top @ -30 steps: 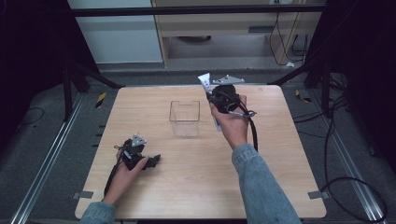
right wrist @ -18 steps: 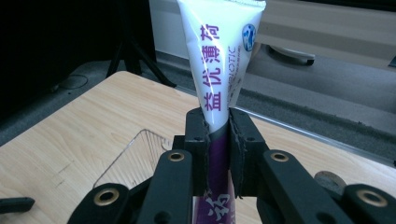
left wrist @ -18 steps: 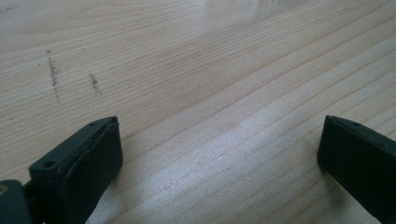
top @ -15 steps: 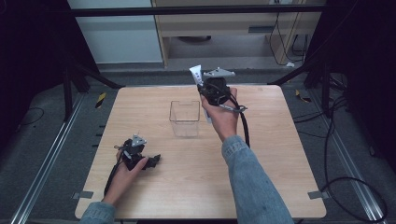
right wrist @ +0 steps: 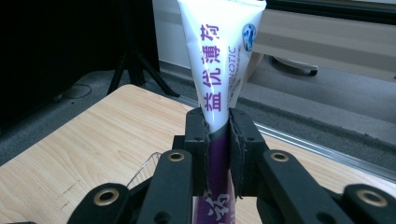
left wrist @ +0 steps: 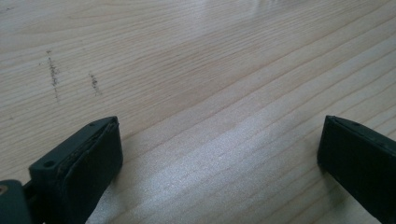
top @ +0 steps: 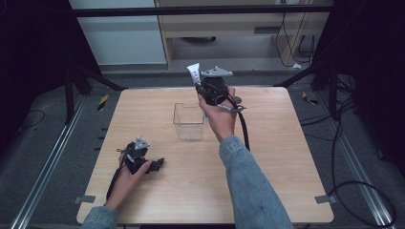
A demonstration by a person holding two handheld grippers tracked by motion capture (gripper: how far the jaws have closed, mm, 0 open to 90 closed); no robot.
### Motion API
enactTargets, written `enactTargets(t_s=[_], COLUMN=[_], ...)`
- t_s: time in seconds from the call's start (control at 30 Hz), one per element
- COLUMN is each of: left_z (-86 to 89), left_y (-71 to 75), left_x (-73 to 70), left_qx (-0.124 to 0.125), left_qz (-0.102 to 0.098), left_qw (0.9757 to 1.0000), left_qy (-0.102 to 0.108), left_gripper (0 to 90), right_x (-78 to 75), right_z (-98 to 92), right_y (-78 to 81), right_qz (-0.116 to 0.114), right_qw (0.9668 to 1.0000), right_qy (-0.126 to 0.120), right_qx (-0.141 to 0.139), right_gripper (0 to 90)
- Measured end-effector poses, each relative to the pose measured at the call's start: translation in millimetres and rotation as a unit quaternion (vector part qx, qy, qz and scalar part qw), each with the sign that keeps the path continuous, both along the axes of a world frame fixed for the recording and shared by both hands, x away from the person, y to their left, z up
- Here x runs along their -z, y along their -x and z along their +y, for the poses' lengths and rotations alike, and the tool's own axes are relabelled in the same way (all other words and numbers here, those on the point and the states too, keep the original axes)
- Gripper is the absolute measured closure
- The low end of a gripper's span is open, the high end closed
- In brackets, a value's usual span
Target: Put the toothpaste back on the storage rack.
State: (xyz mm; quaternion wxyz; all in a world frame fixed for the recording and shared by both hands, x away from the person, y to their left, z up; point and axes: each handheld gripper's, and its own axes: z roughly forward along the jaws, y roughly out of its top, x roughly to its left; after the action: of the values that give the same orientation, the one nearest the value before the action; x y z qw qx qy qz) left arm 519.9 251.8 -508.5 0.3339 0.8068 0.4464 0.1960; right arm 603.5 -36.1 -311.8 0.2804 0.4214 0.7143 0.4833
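- Your right gripper (right wrist: pixel 217 154) is clamping a soft white tube (right wrist: pixel 219 60) between its jaws; the pads are pressing on both flat sides, so the jaws are standing nearly together with only the tube's thickness between them.
- The tube is showing purple Chinese lettering down its white face, a small blue round mark near the wide crimped end, and a purple band lower down where the jaws are squeezing it.
- In the high view the tube (top: pixel 193 74) is sticking up and away from you, tilting a little to the left, above the far edge of the tabletop (top: pixel 286 157), just beyond the clear plastic box (top: pixel 189 121).
- The box is standing open-topped on the tabletop, near its middle and toward the far side, just left of your right hand (top: pixel 220 117).
- You are holding your right arm stretched forward from the near edge, denim sleeve (top: pixel 248 191) up to the wrist, with the right gripper (top: pixel 203 85) raised off the wood and its grey plate on top.
- Your left hand (top: pixel 130 172) is resting low on the near left part of the tabletop, with the left gripper (top: pixel 160 162) lying close to the wood and pointing right.
- In the left gripper view its jaws are standing wide apart with bare wood grain between them; they are gripping nothing.
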Motion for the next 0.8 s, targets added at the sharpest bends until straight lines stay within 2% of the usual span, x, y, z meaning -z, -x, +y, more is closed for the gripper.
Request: enactTargets(t_s=[0.5, 0.8], left_z=[0.0, 0.0], left_y=[0.0, 0.0], left_x=[0.0, 0.0], left_qx=[0.0, 0.0], left_qz=[0.0, 0.0], left_qw=[1.0, 1.0], left_qy=[0.0, 0.0], left_gripper=[0.0, 0.0], right_x=[-1.9, 2.9], right_z=[16.7, 24.1], right_y=[-1.0, -7.5], right_qz=[-0.017, -0.022], right_qw=[0.9998, 0.9996], right_qy=[-0.005, -0.016], right_qx=[-0.007, -0.01], right_gripper=[79.0, 79.0])
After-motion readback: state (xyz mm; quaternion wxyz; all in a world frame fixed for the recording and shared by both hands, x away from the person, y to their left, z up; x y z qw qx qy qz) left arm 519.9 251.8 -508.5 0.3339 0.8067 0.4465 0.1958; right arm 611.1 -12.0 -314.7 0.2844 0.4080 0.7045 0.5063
